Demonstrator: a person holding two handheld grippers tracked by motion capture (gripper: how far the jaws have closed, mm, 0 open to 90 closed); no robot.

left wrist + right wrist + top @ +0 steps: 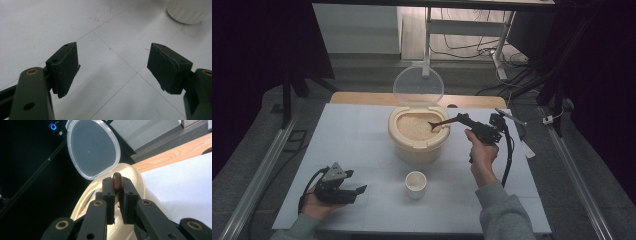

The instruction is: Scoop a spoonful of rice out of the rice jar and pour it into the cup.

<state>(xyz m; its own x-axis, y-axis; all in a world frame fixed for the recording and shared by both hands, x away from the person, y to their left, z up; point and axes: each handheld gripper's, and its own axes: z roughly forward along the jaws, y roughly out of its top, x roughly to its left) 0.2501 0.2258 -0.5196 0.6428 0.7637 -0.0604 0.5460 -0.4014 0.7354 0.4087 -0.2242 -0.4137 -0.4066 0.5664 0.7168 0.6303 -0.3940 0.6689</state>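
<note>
A cream container (418, 145) full of rice (414, 126) stands mid-table with its clear lid (418, 86) hinged upright behind it. My right gripper (464, 120) is shut on the handle of a brown wooden spoon (441, 123), whose bowl dips into the rice at the container's right side. In the right gripper view the spoon handle (116, 181) sits pinched between the black jaws, the container rim (136, 173) and lid (93, 148) beyond. A small white cup (415, 183) stands in front of the container. My left gripper (357, 192) rests open on the table at the front left, nothing between its pads (66, 66).
The white table (357, 135) has a wooden strip along its far edge. The white cup's base (188, 11) appears at the top right of the left gripper view, past red marks on the table. Metal rails flank both sides; cables lie on the floor behind.
</note>
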